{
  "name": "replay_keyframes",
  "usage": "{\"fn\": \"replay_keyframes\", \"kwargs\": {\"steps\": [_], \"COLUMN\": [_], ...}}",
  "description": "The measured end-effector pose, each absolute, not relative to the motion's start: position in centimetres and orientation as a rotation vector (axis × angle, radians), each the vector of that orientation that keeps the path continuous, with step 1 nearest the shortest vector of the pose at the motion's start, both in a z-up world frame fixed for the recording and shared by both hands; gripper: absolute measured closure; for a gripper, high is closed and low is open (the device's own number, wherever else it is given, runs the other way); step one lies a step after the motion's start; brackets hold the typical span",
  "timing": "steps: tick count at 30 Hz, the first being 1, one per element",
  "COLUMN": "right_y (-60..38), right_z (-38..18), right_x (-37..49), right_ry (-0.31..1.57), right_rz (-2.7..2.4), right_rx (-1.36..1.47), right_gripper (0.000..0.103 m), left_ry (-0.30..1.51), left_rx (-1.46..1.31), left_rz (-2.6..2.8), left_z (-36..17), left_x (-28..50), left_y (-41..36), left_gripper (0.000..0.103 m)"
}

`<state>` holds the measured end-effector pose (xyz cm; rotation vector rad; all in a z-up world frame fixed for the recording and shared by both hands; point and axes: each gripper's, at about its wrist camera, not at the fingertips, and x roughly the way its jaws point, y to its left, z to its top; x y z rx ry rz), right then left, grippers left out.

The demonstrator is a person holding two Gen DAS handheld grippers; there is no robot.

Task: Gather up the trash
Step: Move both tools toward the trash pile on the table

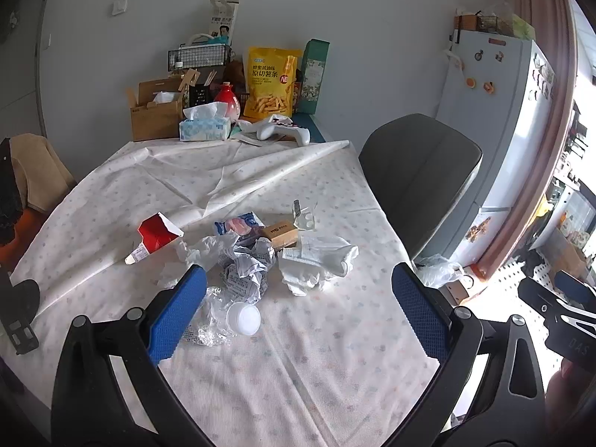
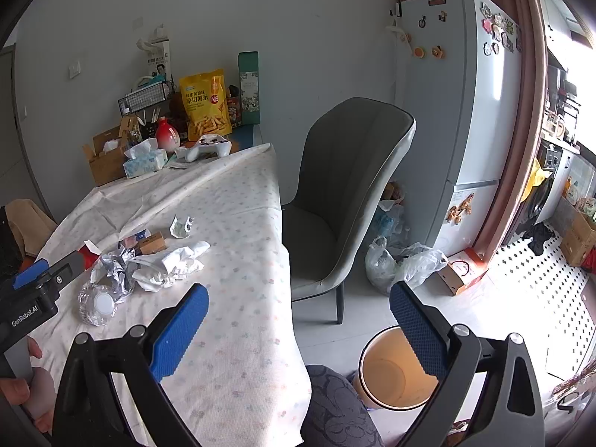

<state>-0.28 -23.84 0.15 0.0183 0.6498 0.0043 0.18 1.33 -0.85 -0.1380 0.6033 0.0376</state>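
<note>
A heap of trash lies mid-table: a torn red carton (image 1: 156, 237), crumpled printed paper (image 1: 246, 272), white tissues (image 1: 316, 260), a small brown box (image 1: 281, 235), a blue-white wrapper (image 1: 238, 225), and clear plastic with a white cup lid (image 1: 244, 318). The heap also shows in the right wrist view (image 2: 149, 260). My left gripper (image 1: 298, 313) is open and empty, just short of the heap. My right gripper (image 2: 298, 331) is open and empty, over the table's right edge. An orange bin (image 2: 391, 372) stands on the floor below it.
A grey chair (image 2: 335, 193) stands at the table's right side. Boxes, a tissue box (image 1: 205, 126), a yellow snack bag (image 1: 270, 82) and a white game controller (image 1: 283, 132) crowd the far end. A fridge (image 2: 454, 111) and plastic bags (image 2: 402, 264) are at right.
</note>
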Motion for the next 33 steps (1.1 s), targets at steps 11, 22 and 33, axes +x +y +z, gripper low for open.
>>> {"fn": "replay_keyframes", "kwargs": {"steps": [11,22,33], "right_y": [-24.1,-24.0,-23.8], "right_z": [-0.2,-0.2,-0.3], "right_x": [-0.1,0.0,-0.1], "right_ry": [0.651,0.644,0.644], "right_rz": [0.012,0.043,0.041], "right_rx": [0.026,0.028,0.030], "right_gripper": [0.007,0.007,0.007], "left_ry": [0.613,0.591,0.595], "left_rx": [-0.149,-0.154,-0.155], "left_rz": [0.054,0.084,0.087], "left_z": [-0.4,0.1,0.1], "left_x": [0.3,-0.3,-0.5], "left_y": [1.1,1.3,1.4], "left_gripper": [0.004,0.004,0.004]}}
